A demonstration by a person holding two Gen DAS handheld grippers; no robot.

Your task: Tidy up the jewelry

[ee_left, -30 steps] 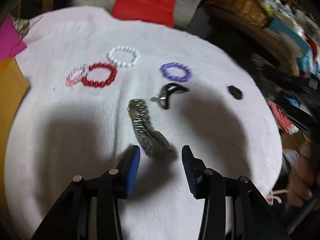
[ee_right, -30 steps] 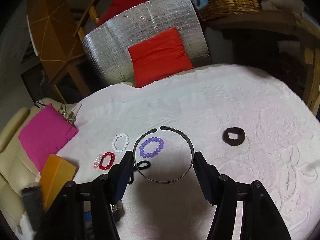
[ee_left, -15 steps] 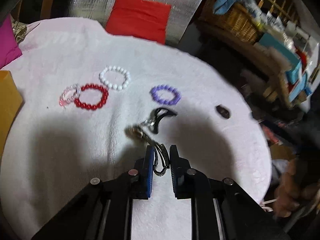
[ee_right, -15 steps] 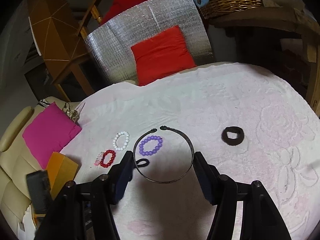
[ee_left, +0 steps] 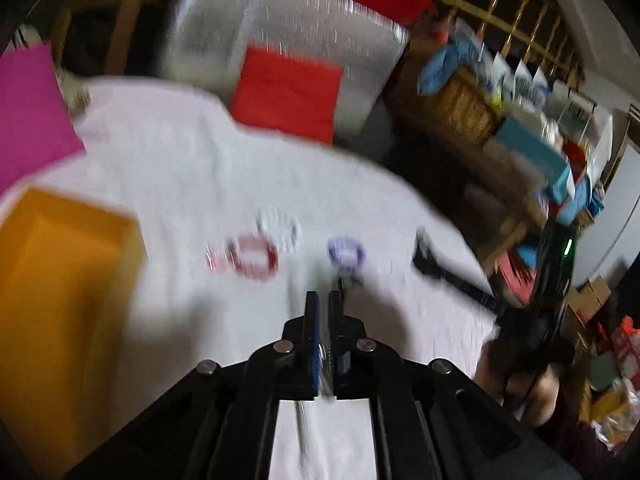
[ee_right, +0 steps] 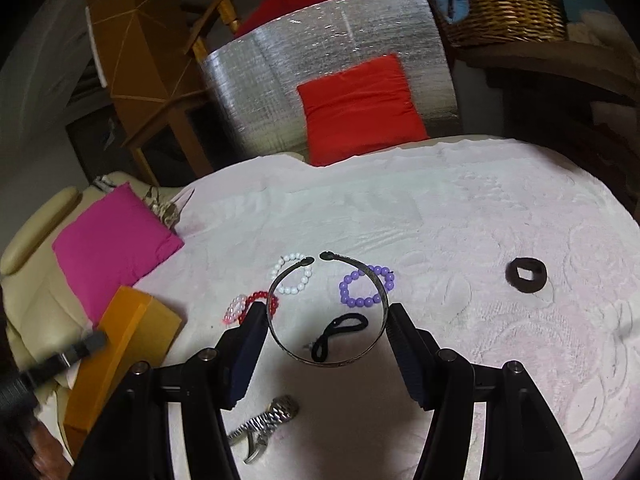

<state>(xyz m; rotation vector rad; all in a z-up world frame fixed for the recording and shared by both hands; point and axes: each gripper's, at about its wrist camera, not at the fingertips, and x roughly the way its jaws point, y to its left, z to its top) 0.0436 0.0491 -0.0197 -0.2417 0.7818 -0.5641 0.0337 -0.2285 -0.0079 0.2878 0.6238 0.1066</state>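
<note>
Left gripper (ee_left: 323,298) closing on silvery watch links (ee_left: 326,360), right gripper (ee_right: 326,310) clamping cuff bangle (ee_right: 320,363): squeeze firmly, swing slowly left to orange box (ee_left: 60,300)

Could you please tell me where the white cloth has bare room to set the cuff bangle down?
Bare cloth lies behind the beads, and between the purple bracelet and the dark ring. The left is crowded: white bracelet, red bracelet, orange box.

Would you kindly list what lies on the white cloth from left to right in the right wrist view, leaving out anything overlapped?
Orange box → pink bead bracelet → purple bead bracelet → dark ring-shaped hair tie.
</note>
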